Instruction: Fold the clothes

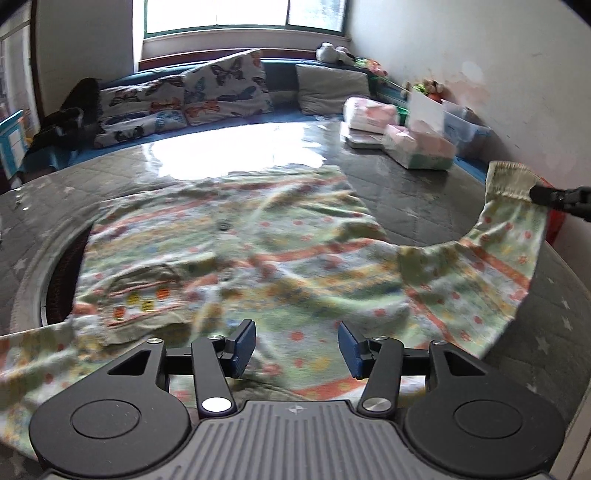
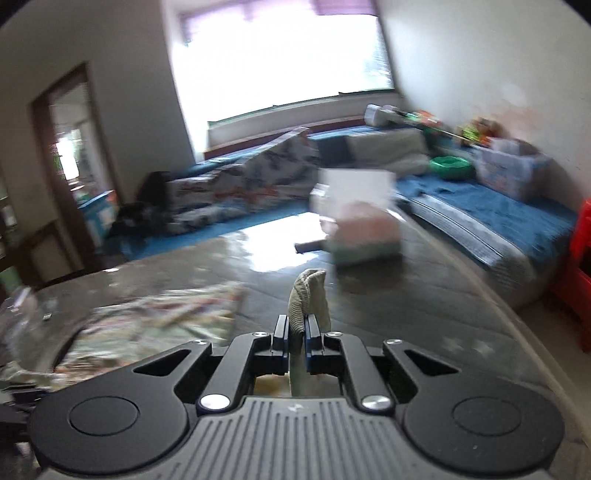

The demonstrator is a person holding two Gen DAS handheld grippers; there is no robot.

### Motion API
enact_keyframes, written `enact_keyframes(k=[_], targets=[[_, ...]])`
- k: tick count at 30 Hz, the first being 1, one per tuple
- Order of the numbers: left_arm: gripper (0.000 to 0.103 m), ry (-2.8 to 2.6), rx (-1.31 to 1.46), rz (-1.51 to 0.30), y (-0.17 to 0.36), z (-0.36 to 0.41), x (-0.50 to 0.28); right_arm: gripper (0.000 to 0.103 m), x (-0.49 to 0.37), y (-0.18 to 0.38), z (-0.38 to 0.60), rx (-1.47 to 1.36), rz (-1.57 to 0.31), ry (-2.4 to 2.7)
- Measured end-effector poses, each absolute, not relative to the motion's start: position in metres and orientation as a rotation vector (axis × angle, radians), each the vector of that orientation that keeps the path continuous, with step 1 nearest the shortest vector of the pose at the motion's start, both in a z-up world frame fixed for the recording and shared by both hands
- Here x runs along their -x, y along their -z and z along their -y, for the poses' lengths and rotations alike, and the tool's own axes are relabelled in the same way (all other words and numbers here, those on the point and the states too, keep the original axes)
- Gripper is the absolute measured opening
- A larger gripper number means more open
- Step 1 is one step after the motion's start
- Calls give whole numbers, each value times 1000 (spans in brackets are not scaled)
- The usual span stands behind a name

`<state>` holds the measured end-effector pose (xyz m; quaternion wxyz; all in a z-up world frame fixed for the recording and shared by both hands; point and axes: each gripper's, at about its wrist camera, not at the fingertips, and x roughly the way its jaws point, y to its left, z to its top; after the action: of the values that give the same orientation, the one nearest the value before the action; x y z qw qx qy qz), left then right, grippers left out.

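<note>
Overall, the work surface is a dark quilted round table (image 1: 406, 192) with a glossy cover reflecting the window (image 1: 243, 14); butterfly-print cushions (image 1: 207, 92) and tissue packs (image 1: 417, 147) sit beyond. A floral striped child's top (image 1: 236, 251) (soft, wrinkled knit) lies spread on it. The left gripper (image 1: 296, 349) hovers over the near hem, jaws wide. The right gripper (image 2: 296, 332) is clamped on the ribbed sleeve cuff (image 2: 308, 291), lifted off the table.

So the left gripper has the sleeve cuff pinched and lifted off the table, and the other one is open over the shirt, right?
Sides are swapped. The right gripper pinches the sleeve cuff, as the right wrist view shows; the left gripper hangs open over the shirt, seen in the left wrist view.
</note>
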<state>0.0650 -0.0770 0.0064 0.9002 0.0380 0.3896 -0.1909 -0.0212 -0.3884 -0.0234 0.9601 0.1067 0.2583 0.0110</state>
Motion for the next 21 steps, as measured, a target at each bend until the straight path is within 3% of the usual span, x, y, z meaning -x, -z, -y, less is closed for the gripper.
enact_keyframes(k=[14,21], targets=[[54,178,73,-765,-19,-10,-74,7,-25,-9,256,-76,-523,-437],[55,80,131,-740,-23,-48,-72,7,-34,2,184,18,-571,-603]])
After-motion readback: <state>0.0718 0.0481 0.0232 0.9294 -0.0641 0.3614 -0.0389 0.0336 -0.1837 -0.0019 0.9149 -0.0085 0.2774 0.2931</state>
